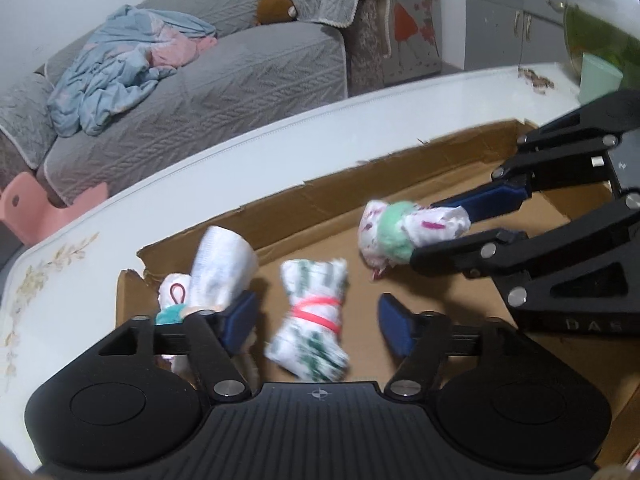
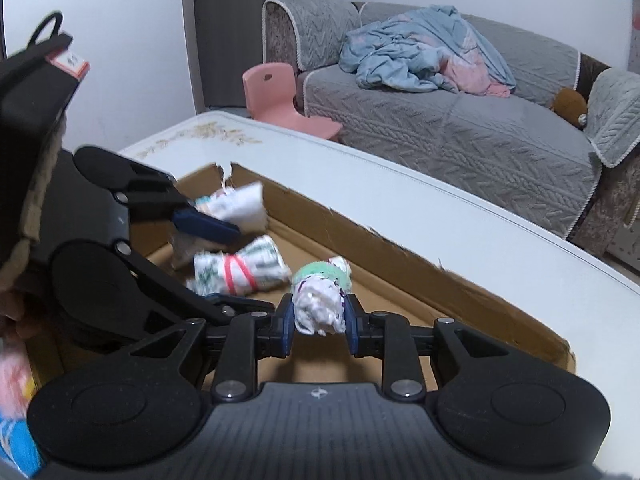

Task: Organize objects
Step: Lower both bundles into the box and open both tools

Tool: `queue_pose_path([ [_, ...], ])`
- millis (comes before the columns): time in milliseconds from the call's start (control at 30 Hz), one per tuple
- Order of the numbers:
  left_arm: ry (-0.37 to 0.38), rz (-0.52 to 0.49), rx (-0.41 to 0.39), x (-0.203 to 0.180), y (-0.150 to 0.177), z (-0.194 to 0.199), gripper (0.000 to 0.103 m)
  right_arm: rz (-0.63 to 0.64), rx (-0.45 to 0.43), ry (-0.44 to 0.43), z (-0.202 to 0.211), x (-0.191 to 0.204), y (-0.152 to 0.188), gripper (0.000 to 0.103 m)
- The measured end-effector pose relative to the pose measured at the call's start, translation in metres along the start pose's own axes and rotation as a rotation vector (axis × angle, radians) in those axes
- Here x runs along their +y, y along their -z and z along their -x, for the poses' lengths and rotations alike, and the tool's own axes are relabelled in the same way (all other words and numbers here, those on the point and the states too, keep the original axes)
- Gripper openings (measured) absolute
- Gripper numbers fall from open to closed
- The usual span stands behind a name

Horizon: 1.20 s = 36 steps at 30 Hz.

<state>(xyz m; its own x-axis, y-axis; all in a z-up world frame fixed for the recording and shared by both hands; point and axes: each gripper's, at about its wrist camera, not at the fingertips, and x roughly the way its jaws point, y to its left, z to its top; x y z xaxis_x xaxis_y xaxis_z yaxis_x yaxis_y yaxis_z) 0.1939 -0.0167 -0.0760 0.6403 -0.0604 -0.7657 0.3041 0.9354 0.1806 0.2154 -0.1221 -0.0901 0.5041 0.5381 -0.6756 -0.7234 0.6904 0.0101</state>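
Left wrist view: left gripper (image 1: 318, 320) jaws apart, blue pads clear of the sock bundle with red band (image 1: 310, 322) lying between them on the cardboard box (image 1: 400, 184) floor. Bundle is blurred, white with green print. No contact with either pad that I can see.

Right gripper (image 1: 452, 222) comes in from the right, clamped on the tail end of a white bundle with mint-green band (image 1: 390, 236); that bundle hangs just above or on the box floor, can't tell which.

Box corner at left holds a rolled white cloth (image 1: 222, 268) standing up, with a small bundle tied with a red loop (image 1: 174, 292) just beside it, partly hidden behind the left finger.

Right wrist view: same grip confirmed, both pads press on the mint-banded bundle (image 2: 320, 300). Red-banded bundle (image 2: 236, 272) lies near it, toward the left gripper (image 2: 230, 268).

Box sits on a white table (image 2: 460, 232). Grey sofa (image 2: 460, 128) behind with a crumpled blue blanket (image 2: 420, 56); pink chair (image 2: 280, 96) near the table end.
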Motion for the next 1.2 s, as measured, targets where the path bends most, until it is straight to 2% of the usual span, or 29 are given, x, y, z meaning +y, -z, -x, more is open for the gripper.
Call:
queue_pose_path([
  [33, 0.016, -0.008, 0.004, -0.001, 0.001, 0.002, 0.091, 0.001, 0.005, 0.002, 0.0, 0.0, 0.0, 0.026],
  [233, -0.003, -0.067, 0.003, -0.011, 0.007, 0.02, 0.1, 0.03, 0.026, 0.001, -0.007, 0.007, -0.005, 0.026],
  [367, -0.017, -0.076, -0.007, -0.004, 0.012, 0.032, 0.102, 0.036, 0.032, -0.015, -0.015, 0.01, -0.011, 0.026],
  [600, -0.023, 0.019, 0.001, 0.02, 0.017, 0.043, 0.102, 0.058, 0.058, -0.003, -0.026, 0.016, -0.017, 0.027],
  [633, -0.019, 0.029, -0.002, 0.022, 0.017, 0.044, 0.102, 0.057, 0.062, -0.007, -0.025, 0.017, -0.017, 0.034],
  [667, -0.02, 0.036, -0.002, 0.023, 0.016, 0.044, 0.102, 0.06, 0.065, -0.004, -0.024, 0.017, -0.017, 0.046],
  [700, -0.023, 0.041, 0.001, 0.024, 0.015, 0.043, 0.103, 0.065, 0.065, 0.005, -0.022, 0.018, -0.017, 0.051],
  [867, -0.009, 0.084, 0.014, 0.029, 0.014, 0.04, 0.102, 0.068, 0.069, 0.031, -0.014, 0.018, -0.024, 0.058],
  [1200, 0.002, 0.145, 0.025, 0.041, 0.016, 0.048, 0.103, 0.087, 0.104, 0.037, -0.011, 0.023, -0.032, 0.06],
])
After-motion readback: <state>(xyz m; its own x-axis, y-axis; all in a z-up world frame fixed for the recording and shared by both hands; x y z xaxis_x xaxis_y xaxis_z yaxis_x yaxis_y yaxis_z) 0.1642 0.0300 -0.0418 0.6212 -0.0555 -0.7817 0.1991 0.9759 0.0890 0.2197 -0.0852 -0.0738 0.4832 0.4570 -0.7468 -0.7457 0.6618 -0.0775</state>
